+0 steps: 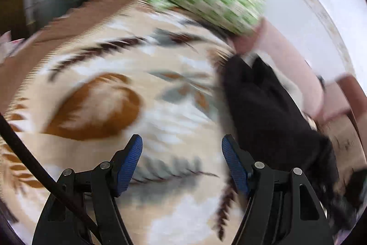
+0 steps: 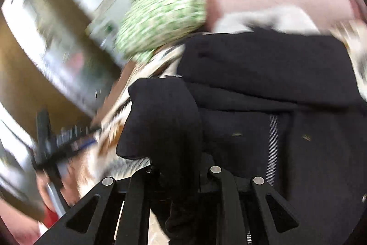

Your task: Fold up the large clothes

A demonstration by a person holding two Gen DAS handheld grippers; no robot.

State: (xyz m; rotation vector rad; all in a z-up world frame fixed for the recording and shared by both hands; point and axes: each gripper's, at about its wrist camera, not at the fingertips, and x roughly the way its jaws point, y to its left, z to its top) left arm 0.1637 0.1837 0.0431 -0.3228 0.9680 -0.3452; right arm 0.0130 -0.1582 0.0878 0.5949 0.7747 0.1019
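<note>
Left gripper [image 1: 182, 161], angled down over the leaf-patterned blanket [image 1: 119, 93], jaws apart, empty. Right gripper [image 2: 176, 178] clenched on a fold of the black garment [image 2: 263, 88], which lies right of the green-checked pillow [image 2: 165, 15].

My left claw [image 1: 182, 162] is matte black, its fingers [image 1: 129, 161] faced with ribbed blue pads, silver pins at each joint, a black cable [image 1: 34, 164] trailing beside. My right claw [image 2: 179, 176] matches.
</note>
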